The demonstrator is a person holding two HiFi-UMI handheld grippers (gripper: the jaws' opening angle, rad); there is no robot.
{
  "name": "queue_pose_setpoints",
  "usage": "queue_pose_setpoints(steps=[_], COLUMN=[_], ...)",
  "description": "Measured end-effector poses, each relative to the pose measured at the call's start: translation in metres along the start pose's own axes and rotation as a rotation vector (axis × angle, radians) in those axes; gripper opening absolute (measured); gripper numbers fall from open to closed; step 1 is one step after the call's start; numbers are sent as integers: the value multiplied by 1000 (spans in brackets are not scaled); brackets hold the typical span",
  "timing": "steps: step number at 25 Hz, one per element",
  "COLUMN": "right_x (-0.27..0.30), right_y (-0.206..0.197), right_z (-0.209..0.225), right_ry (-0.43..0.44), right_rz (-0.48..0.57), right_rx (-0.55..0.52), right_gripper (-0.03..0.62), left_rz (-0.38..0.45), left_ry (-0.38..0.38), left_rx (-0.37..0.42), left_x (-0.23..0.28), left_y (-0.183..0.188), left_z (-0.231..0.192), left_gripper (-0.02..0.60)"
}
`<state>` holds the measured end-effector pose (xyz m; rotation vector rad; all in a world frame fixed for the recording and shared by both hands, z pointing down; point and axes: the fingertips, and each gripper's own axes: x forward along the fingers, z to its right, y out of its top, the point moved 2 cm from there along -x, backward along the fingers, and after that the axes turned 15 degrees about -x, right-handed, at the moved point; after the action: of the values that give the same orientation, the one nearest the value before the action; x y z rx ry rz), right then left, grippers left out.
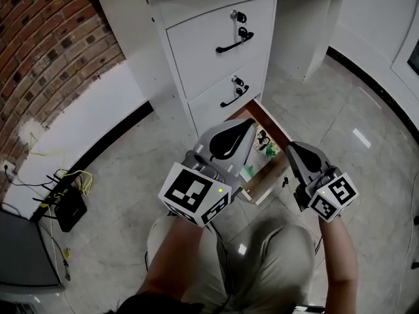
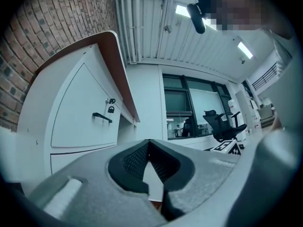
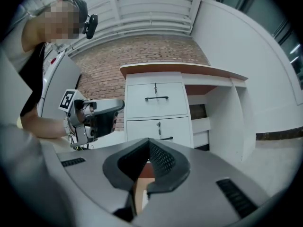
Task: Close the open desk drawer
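The white desk [image 1: 196, 38] has its bottom drawer [image 1: 270, 180] pulled out toward me, with brown wooden sides and small green and white items [image 1: 267, 150] inside. My left gripper [image 1: 251, 124] hangs over the drawer's left side, jaws shut and empty. The right gripper [image 1: 289, 146] is above the drawer's right front corner, also shut with nothing held. In the left gripper view the left gripper [image 2: 149, 142] points at the desk's side and an upper drawer handle [image 2: 102, 117]. In the right gripper view the right gripper [image 3: 149, 140] faces the drawer fronts [image 3: 158, 98], with the left gripper [image 3: 116, 107] to its left.
Two closed drawers with black handles [image 1: 234, 42] [image 1: 234, 97] sit above the open one. A brick wall [image 1: 39, 51] runs along the left, with a black box and cables [image 1: 69, 208] on the floor. My knees [image 1: 262, 254] are just below the drawer. An office chair [image 2: 220, 124] stands far off.
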<state>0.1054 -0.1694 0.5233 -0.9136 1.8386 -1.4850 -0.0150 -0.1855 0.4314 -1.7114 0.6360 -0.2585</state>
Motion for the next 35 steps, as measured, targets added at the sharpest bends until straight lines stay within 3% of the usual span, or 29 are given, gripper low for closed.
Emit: queue_pose_setpoints(steps=[8, 13, 19, 30, 32, 35], right_x=[-27, -32, -28, -24, -23, -23], right_y=[-1, -3, -12, -60, -72, -94], right_z=[-9, -6, -12, -17, -21, -21], right_ry=[-43, -47, -36, -37, -28, -29], right_rz=[24, 25, 24, -37, -62, -122], right_rx=[-37, -22, -22, -36, -72, -88], right_gripper=[11, 11, 11, 14, 41, 140], left_rz=[-50, -60, -47, -45, -41, -38], left_ry=[-29, -42, 13, 23, 28, 29], left_rx=[66, 54, 28, 26, 18, 1], left_x=[7, 9, 9, 5, 5, 5], left_y=[-11, -15, -14, -15, -15, -15], left_z=[19, 23, 10, 3, 0, -4], left_gripper=[4, 5, 3, 5, 5, 5])
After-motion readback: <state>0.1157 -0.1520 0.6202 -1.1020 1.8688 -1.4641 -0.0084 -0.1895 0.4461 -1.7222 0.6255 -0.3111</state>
